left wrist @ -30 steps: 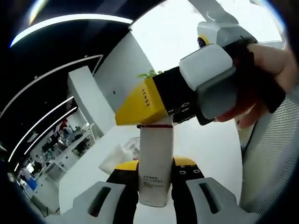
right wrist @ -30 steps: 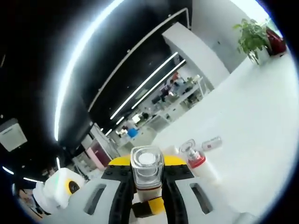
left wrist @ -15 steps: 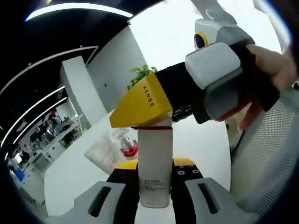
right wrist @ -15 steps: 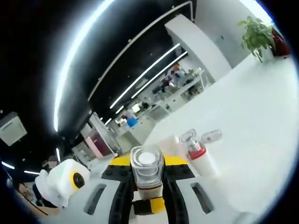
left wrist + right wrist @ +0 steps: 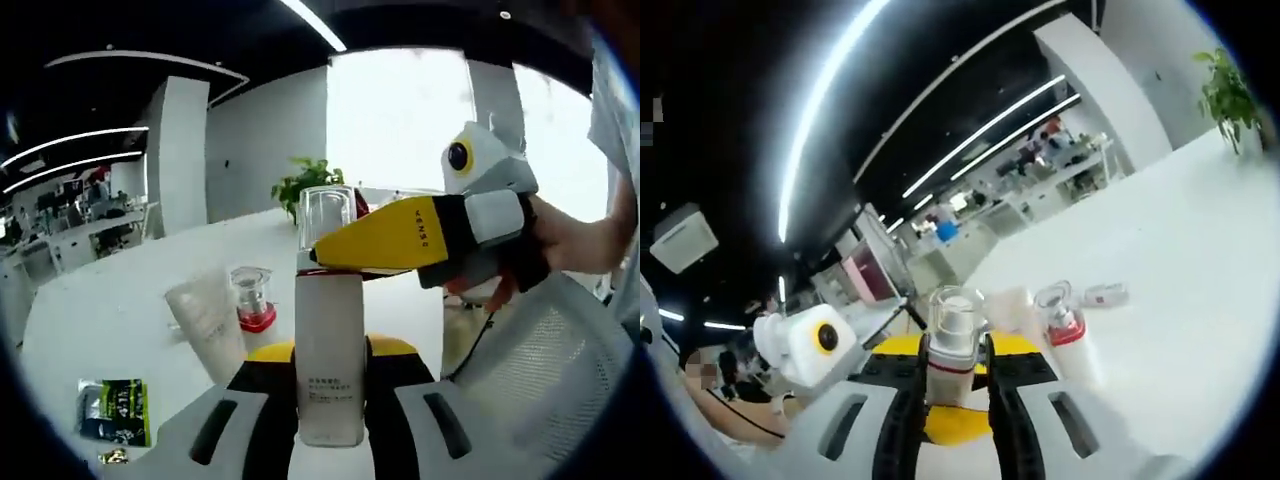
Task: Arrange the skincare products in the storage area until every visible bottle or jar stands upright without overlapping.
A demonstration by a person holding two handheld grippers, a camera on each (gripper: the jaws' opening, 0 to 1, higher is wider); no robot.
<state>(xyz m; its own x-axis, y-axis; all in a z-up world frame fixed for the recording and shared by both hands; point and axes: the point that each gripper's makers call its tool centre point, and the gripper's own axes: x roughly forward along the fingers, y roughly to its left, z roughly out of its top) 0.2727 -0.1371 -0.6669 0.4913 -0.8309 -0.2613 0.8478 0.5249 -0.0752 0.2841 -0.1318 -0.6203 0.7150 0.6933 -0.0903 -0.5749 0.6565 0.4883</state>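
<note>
Between your left gripper's [image 5: 330, 395] closed jaws stands the white bottle [image 5: 329, 355]; your right gripper [image 5: 335, 258] clamps its clear cap [image 5: 326, 215].

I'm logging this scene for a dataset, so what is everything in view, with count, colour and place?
White bottle: one, white body with clear cap, held upright by both grippers.
Pump bottle: one, clear cap with red collar, standing on the table.
White tube: one, pale white, beside the pump bottle.
Small item: one, white and red, lying on the table behind the pump bottle.
Packet: one, green and black, lying flat on the table.
Table: one, white.
Plant: one, green, far table edge.
Left gripper: shut on the bottle's body.
Right gripper: yellow fingers shut at the bottle's neck.
Hand: one, holding the right gripper.
</note>
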